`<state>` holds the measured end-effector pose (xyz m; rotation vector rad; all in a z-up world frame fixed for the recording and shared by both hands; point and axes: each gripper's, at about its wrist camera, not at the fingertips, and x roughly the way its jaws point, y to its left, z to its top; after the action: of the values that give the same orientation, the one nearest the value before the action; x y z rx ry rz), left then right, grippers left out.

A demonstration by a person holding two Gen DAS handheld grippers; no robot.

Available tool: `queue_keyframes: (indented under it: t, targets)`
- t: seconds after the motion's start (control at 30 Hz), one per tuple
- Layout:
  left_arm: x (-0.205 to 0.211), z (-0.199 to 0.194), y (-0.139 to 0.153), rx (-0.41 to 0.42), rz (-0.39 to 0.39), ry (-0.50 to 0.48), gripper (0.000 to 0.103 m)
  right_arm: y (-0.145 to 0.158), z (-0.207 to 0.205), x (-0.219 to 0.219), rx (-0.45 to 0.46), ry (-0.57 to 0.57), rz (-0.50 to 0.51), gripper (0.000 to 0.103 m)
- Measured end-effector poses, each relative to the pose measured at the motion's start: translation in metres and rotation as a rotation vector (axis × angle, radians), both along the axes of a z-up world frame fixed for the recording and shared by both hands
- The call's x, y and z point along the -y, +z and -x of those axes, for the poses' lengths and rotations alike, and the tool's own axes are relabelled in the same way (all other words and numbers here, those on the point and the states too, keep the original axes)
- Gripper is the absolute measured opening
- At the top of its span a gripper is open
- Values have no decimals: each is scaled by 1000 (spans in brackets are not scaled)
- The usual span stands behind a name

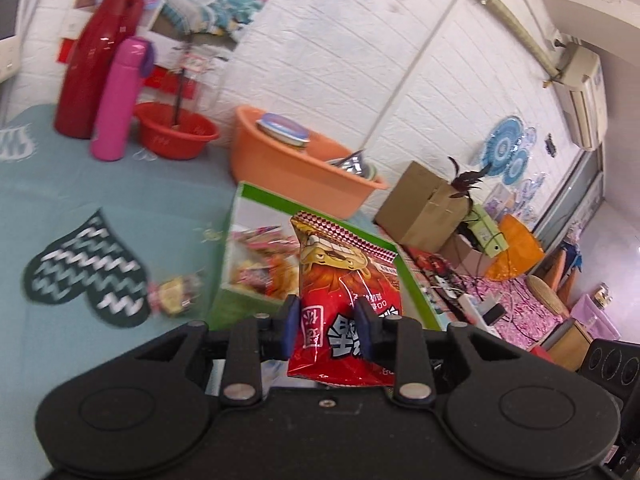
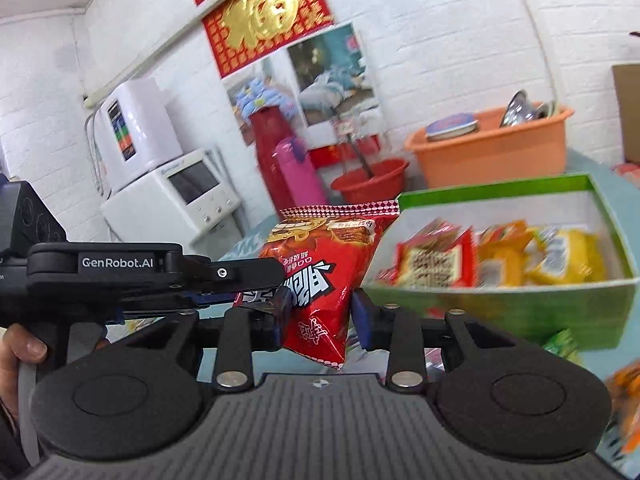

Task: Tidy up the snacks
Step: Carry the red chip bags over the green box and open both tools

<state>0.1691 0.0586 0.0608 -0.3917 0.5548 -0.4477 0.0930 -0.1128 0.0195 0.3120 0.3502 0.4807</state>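
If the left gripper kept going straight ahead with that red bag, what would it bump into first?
Probably the green box. The left gripper holds the red snack bag pointing toward the box, where other snacks already lie. Depth is hard to judge, so it might pass over the near wall.

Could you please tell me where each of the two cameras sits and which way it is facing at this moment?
Left wrist: sits on the left gripper, looking along its jaws over the green box toward the white brick wall; only its own black jaws and housing show.
Right wrist: sits on the right gripper, facing the same wall, box to the right; the left gripper and the person's hand show at left.
Shared: the red snack bag between both pairs of jaws, green box, orange tub, pink bottle.
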Motion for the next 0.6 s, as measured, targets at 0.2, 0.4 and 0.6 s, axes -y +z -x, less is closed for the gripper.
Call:
queue_keyframes:
  t: [0.2,0.4,0.6]
  targets:
    - [47,-44,3,9,17,-75,53,8,-15,46,32,-95,0,58]
    - [85,-91,-4,-17,20,-126,53,3,-42,84,14,-172,-6,58]
    - [101,-130,-21,-47,-6,-135,53,-10,-75,102,-24,-203,-5,57]
